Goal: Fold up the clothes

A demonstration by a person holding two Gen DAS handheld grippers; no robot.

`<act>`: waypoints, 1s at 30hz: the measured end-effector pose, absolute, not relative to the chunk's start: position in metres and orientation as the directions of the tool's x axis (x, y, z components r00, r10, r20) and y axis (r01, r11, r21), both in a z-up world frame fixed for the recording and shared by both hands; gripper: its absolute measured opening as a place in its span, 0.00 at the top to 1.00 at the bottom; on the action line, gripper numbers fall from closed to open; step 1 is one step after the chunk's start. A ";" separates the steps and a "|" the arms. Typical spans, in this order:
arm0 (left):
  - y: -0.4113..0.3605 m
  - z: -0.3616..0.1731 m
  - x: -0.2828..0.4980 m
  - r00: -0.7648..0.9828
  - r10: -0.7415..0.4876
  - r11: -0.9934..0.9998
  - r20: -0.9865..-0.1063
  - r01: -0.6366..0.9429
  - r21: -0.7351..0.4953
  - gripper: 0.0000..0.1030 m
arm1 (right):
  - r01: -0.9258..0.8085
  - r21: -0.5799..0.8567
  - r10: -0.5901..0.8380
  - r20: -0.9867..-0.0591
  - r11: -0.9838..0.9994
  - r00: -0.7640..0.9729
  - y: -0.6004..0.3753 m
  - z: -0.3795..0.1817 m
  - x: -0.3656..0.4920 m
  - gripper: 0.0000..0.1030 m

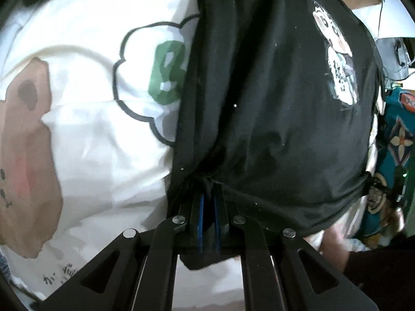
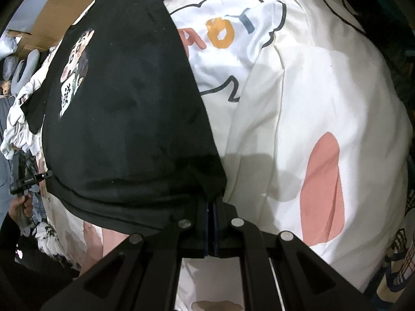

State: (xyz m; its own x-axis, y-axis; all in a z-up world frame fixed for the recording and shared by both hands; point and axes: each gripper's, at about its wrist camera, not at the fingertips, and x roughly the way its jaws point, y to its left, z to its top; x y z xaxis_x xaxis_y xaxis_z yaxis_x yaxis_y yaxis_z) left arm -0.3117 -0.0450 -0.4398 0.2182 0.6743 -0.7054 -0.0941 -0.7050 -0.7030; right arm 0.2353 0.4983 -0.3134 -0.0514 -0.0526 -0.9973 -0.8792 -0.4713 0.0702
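In the left wrist view, the left gripper [image 1: 208, 194], a black two-finger claw with blue pads, has its jaws pressed nearly together on a bunched corner of the black cotton T-shirt [image 1: 272, 103]. The cloth gathers into a tight knot of folds right at the fingertips and spreads away from there in a broad dark sheet. A stretched hem runs from the pinch off to the right. Farther up the shirt sits a small printed cartoon figure [image 1: 337, 59] in white and grey. Beneath and to the left of the shirt lies the white bed cover [image 1: 90, 142] with a brown cartoon animal, a black-outlined cloud shape and green lettering; the shirt overlaps part of that cloud. At the right edge a teal patterned cloth [image 1: 399, 140] shows beyond the shirt.

In the right wrist view, the right gripper [image 2: 212, 204], the same black build, is clamped tight on another corner of the black T-shirt [image 2: 124, 129], with fabric caught between the blue pads and hanging over the finger on the left. The shirt fills the left half of this view, its cartoon print [image 2: 75, 70] near the far edge. The white cover [image 2: 298, 116] lies to the right, with orange and pink letters and a pink oval. Far left, a crumpled pile of pale clothes [image 2: 18, 119] rests beside brown cardboard [image 2: 67, 7].
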 end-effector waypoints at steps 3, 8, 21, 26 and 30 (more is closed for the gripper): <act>-0.051 -0.431 -0.308 0.233 0.676 -0.699 -0.699 -0.100 -0.708 0.94 | -0.883 0.076 -0.053 -0.997 -0.464 -0.058 0.498 -0.310 0.243 0.98; -0.063 -0.419 -0.297 0.239 0.678 -0.694 -0.695 -0.101 -0.713 0.94 | -0.890 0.080 -0.044 -0.997 -0.448 -0.067 0.493 -0.317 0.237 0.98; -0.039 -0.421 -0.284 0.151 0.705 -0.693 -0.693 -0.064 -0.718 0.36 | -0.897 0.071 -0.028 -0.997 -0.437 -0.065 0.488 -0.349 0.194 0.98; -0.043 -0.424 -0.276 0.072 0.611 -0.778 -0.788 -0.126 -0.615 0.41 | -0.901 0.066 -0.029 -0.998 -0.430 -0.059 0.488 -0.354 0.189 0.98; -0.041 -0.433 -0.271 0.088 0.620 -0.772 -0.780 -0.109 -0.626 0.73 | -0.900 0.060 -0.029 -0.998 -0.431 -0.052 0.487 -0.356 0.187 0.97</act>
